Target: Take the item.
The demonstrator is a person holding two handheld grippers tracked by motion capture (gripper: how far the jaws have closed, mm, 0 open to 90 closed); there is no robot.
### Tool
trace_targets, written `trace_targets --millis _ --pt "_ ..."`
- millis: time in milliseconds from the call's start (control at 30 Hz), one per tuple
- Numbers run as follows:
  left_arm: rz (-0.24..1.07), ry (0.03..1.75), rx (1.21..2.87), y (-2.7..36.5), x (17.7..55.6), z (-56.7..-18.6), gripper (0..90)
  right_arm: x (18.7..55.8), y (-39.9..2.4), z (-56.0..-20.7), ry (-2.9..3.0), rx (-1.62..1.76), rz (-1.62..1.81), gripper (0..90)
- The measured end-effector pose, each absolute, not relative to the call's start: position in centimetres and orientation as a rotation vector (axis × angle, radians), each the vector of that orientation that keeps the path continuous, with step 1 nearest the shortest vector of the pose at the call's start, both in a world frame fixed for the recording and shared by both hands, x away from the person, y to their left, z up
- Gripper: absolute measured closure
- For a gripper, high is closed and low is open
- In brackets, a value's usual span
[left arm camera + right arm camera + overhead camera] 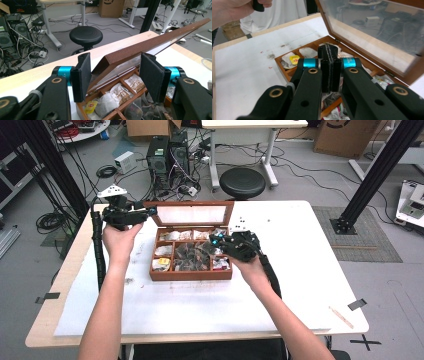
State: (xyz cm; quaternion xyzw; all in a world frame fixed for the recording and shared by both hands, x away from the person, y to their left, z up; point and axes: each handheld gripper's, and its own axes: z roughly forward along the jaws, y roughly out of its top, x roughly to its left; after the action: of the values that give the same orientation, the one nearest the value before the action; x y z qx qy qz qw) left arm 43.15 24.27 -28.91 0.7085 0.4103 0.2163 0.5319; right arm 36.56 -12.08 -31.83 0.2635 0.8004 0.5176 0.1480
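Note:
A wooden tea box (190, 275) stands open on the white table, its compartments holding several tea bags (187, 252). Its glass-paned lid (192, 214) stands raised at the back. My left gripper (150, 211) is at the lid's left corner. In the left gripper view it (116, 60) is open, with the lid's corner (150, 45) between the pads and a gap on each side. My right gripper (216, 241) hangs over the box's right side. In the right gripper view it (328, 50) is shut, nothing visible between its pads, above tea bags (294, 60) and beside the lid (372, 32).
The white sheet on the table (300, 270) is bare in front of and to the right of the box. Beyond the far edge stand a black stool (242, 182), a computer tower (157, 157) with cables, and a black frame post (375, 175).

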Motion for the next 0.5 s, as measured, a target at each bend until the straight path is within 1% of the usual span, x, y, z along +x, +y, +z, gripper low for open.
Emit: trace_targets --millis 300,500 --pt "0.517 0.982 1.689 24.3 43.3 -28.8 43.0 36.3 -15.3 -31.4 2.241 0.801 1.52 90.0" --pt "0.518 0.985 1.688 24.2 43.3 -28.8 43.0 36.2 -16.8 -31.3 2.218 0.82 1.526 90.0"
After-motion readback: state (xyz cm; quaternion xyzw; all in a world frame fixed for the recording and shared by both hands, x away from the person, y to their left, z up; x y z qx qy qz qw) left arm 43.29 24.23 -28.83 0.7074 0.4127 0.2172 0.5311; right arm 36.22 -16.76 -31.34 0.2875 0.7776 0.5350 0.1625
